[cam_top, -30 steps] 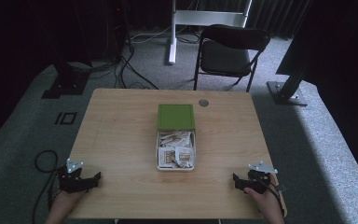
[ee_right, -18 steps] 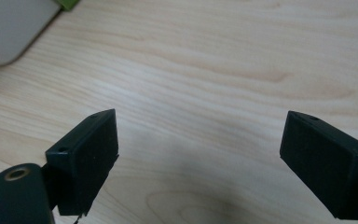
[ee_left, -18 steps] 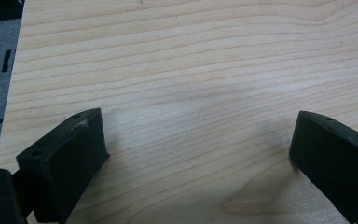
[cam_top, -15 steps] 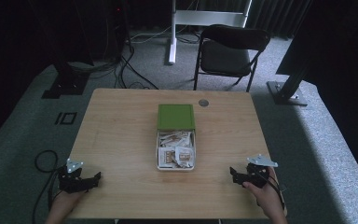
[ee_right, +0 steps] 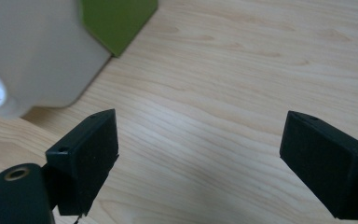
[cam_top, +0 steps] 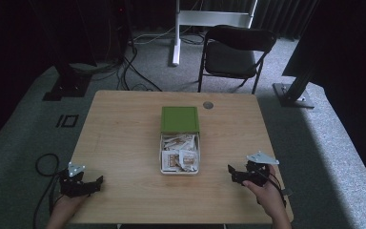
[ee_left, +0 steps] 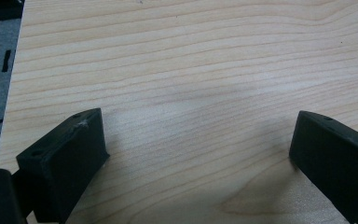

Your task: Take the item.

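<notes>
Here, one wooden bench [cam_top: 124,143] carries one white box [cam_top: 179,168] with one green lid [cam_top: 179,119]. The lid lies flat just behind the box and touches it. Inside the box sit many small paper packets [cam_top: 181,149], too many and too small to count. One little round cap [cam_top: 208,104] is set in the bench top behind the lid.

There are two grippers. The left gripper [cam_top: 94,183] rests at the near left corner of the bench, well apart from the box. Its two black fingers [ee_left: 65,158] are spread wide, with bare wood between them. The right gripper [cam_top: 231,172] is near the right side of the box, not touching it. Its two fingers [ee_right: 86,154] are also wide apart and hold nothing.

One black chair [cam_top: 233,52] stands on the floor behind the bench.
</notes>
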`<state>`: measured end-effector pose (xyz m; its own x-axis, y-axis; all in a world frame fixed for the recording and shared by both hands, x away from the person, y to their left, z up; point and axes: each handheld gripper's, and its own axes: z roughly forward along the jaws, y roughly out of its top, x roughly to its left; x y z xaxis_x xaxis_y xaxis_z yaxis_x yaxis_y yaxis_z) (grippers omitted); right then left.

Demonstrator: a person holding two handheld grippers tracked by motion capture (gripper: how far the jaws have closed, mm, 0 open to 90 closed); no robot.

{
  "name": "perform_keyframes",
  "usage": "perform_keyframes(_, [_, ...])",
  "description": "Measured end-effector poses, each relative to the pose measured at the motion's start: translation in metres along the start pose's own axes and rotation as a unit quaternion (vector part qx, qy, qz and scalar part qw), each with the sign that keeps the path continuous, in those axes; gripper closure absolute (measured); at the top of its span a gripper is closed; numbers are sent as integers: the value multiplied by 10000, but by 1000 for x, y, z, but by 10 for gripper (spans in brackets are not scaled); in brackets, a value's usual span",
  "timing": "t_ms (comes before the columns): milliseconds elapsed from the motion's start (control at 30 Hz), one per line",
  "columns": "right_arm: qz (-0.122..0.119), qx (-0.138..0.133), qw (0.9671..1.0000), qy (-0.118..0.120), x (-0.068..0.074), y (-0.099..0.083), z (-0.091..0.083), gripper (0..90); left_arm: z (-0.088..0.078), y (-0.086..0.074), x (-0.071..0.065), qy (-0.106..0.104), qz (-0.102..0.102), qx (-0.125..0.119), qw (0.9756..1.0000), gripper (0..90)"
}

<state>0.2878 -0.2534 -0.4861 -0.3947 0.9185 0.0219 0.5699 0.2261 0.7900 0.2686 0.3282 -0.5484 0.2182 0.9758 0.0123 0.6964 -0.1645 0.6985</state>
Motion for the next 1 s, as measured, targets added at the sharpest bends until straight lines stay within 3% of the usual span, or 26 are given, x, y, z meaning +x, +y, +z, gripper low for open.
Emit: perform_keyframes(1000, [-415, -360, 9964, 645, 50, 50, 7, 116, 0, 0, 0, -7, -4, 3, 10000, 39])
